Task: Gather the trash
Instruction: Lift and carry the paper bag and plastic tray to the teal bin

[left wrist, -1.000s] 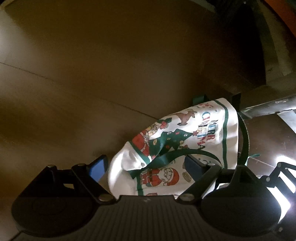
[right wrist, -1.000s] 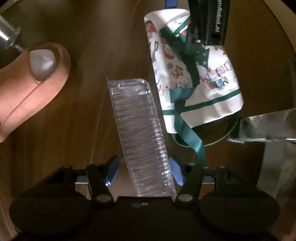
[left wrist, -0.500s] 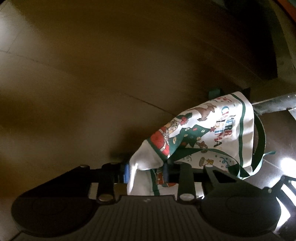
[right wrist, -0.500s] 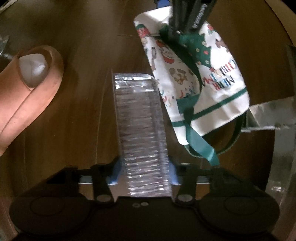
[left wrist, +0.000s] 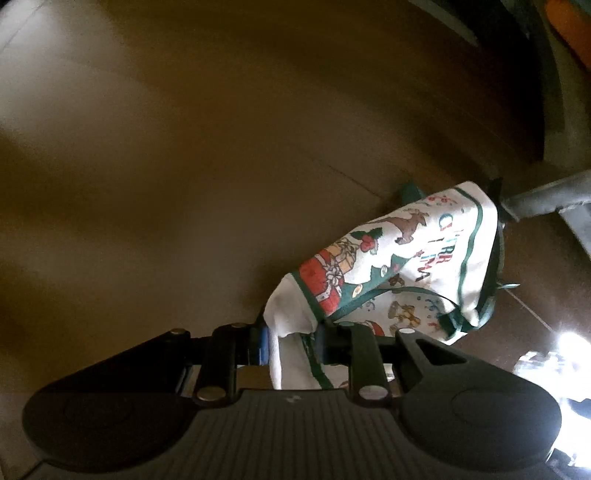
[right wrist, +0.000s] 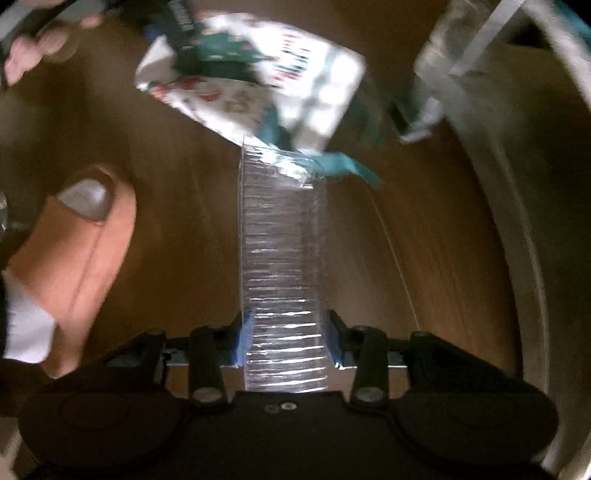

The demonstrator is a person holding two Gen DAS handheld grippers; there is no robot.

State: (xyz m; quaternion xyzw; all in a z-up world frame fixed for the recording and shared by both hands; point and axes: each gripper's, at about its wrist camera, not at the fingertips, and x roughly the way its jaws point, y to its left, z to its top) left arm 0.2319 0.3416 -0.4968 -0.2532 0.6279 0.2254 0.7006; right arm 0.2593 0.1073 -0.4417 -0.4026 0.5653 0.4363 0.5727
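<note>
A white cloth bag [left wrist: 406,266] with Christmas prints and green straps hangs over the wooden floor. My left gripper [left wrist: 291,343] has a fold of the bag's edge between its blue pads, and its jaws are still closing on it. In the right wrist view the same bag [right wrist: 258,85] is blurred at the top, with the left gripper's dark body [right wrist: 184,33] above it. My right gripper [right wrist: 286,339] is shut on the near end of a long clear ribbed plastic tray [right wrist: 282,258]. The tray's far end reaches under the bag.
A person's thumb [right wrist: 81,251] sits large at the left of the right wrist view, and another hand [right wrist: 22,62] shows at the top left. A grey metal bar [left wrist: 546,195] lies beyond the bag. Crumpled clear plastic [right wrist: 461,55] and a curved pale edge [right wrist: 517,184] are at the right.
The left gripper's jaws went from wide open to pinching the bag's edge and lifted it. The right gripper shut on the plastic tray, rose with it and rolled, swinging the bag to the top.
</note>
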